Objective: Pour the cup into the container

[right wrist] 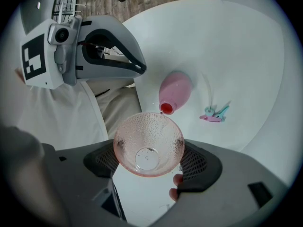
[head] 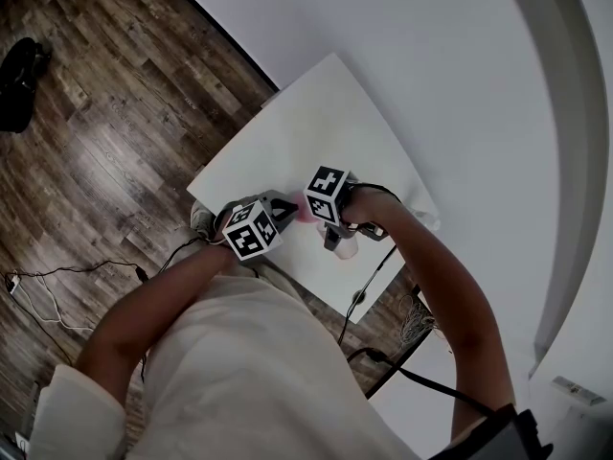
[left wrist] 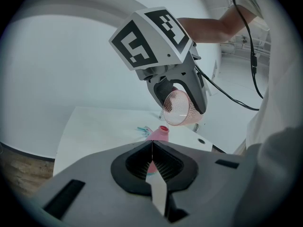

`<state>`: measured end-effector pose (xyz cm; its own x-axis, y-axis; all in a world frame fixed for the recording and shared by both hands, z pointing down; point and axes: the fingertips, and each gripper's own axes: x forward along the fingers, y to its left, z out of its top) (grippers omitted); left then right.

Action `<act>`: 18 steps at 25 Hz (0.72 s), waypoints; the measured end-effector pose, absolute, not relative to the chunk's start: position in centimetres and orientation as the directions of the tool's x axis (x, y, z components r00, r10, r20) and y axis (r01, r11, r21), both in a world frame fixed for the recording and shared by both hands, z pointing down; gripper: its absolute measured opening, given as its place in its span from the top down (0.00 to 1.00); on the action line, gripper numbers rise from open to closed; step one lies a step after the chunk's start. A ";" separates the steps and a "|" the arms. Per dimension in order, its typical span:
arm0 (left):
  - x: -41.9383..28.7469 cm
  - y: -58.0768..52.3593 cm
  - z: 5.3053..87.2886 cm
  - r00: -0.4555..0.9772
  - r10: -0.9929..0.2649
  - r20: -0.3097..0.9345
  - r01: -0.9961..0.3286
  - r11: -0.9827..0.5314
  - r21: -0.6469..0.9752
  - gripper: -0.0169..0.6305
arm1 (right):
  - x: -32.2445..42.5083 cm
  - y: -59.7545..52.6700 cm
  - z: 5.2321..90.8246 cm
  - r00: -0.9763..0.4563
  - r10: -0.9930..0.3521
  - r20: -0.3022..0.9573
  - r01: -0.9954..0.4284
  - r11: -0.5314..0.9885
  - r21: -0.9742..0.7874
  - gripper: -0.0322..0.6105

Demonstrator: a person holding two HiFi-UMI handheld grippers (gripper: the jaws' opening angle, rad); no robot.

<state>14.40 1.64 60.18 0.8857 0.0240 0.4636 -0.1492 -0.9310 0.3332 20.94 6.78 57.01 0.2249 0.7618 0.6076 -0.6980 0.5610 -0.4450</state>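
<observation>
The right tongs (right wrist: pixel 149 160) are found closed on a pink dimpled cup (right wrist: pixel 148 143), gripped at both sides. The cup is held tilted, its rim just above the red mouth of the pink container (right wrist: pixel 174 91), which stands on the white desk (right wrist: pixel 227 41). The left tongs (left wrist: pixel 152 167) are seen shut with nothing between them, close beside the container. Small teal and pink clips (right wrist: pixel 214 113) are noted on the desk near the container.

Soft even light (fisheye-warped edges)
</observation>
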 end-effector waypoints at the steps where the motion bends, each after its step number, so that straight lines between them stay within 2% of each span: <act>1: 14.4 1.6 60.2 0.885 0.024 0.464 -0.149 -0.931 0.333 0.96 | 20.9 6.8 57.0 0.226 0.763 0.606 -0.698 0.561 -0.445 0.36; 18: 14.1 1.4 60.2 0.886 0.021 0.463 -0.152 -0.930 0.333 0.96 | 21.1 6.0 57.1 0.238 0.786 0.570 -0.713 0.540 -0.447 0.36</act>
